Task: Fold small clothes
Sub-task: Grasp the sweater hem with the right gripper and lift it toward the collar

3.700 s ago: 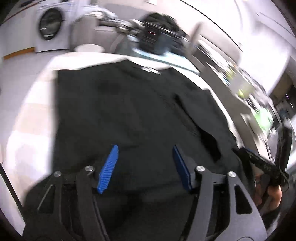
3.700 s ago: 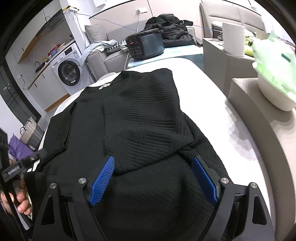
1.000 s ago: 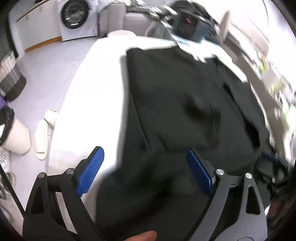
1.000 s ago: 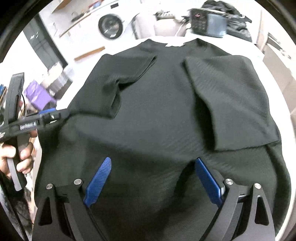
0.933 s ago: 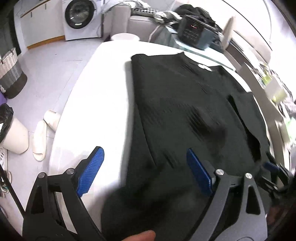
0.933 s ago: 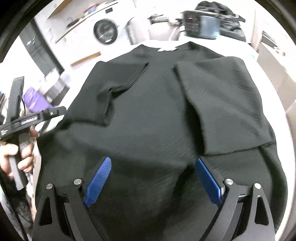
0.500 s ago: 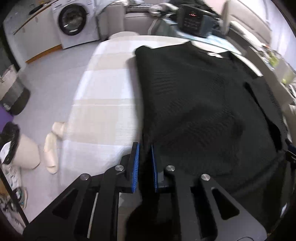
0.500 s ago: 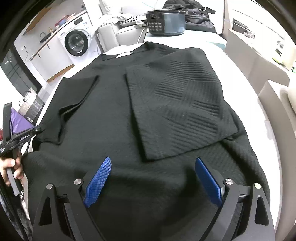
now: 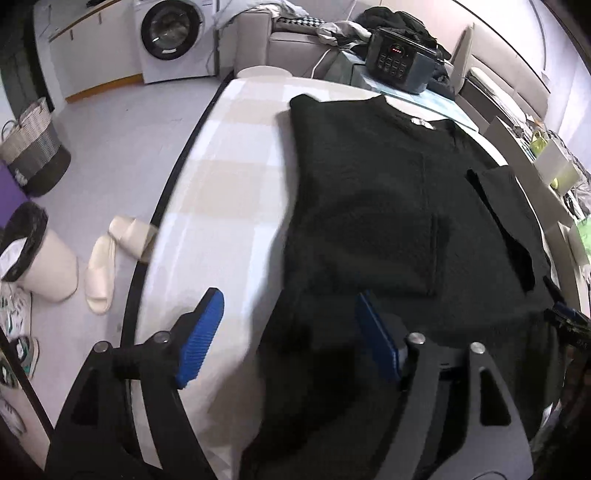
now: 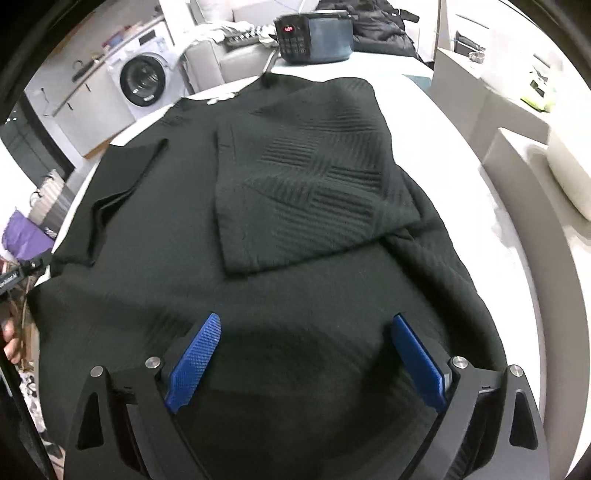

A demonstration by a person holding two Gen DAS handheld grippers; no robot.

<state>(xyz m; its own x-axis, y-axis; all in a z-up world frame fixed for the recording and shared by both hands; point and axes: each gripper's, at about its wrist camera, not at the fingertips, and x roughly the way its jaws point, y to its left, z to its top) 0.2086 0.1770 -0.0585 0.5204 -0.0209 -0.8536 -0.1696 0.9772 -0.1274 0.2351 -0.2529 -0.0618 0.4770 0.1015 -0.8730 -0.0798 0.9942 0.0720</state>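
Observation:
A black knit sweater (image 9: pixel 369 221) lies flat on the white round table (image 9: pixel 221 184), neck at the far end. In the right wrist view both sleeves are folded in over the sweater (image 10: pixel 295 277): the right sleeve (image 10: pixel 314 177) across the chest, the left sleeve (image 10: pixel 122 177) along the left side. My left gripper (image 9: pixel 290 332) hovers over the sweater's near left edge. Its jaws are opening, and the cloth lies below them, unpinched. My right gripper (image 10: pixel 306 358) stands open above the hem, nothing between its pads. Each gripper shows at the other view's edge.
A black appliance with a red display (image 9: pixel 402 62) sits beyond the table's far end. A washing machine (image 9: pixel 170 33), a basket (image 9: pixel 33 155), a bin (image 9: pixel 33 254) and slippers (image 9: pixel 110 258) are on the floor to the left. A pale counter (image 10: pixel 535 166) flanks the right.
Half a second ago my left gripper was pinched shut on the sweater's left edge; its jaws have since parted and let the cloth go. The right gripper stayed open and drifted sideways.

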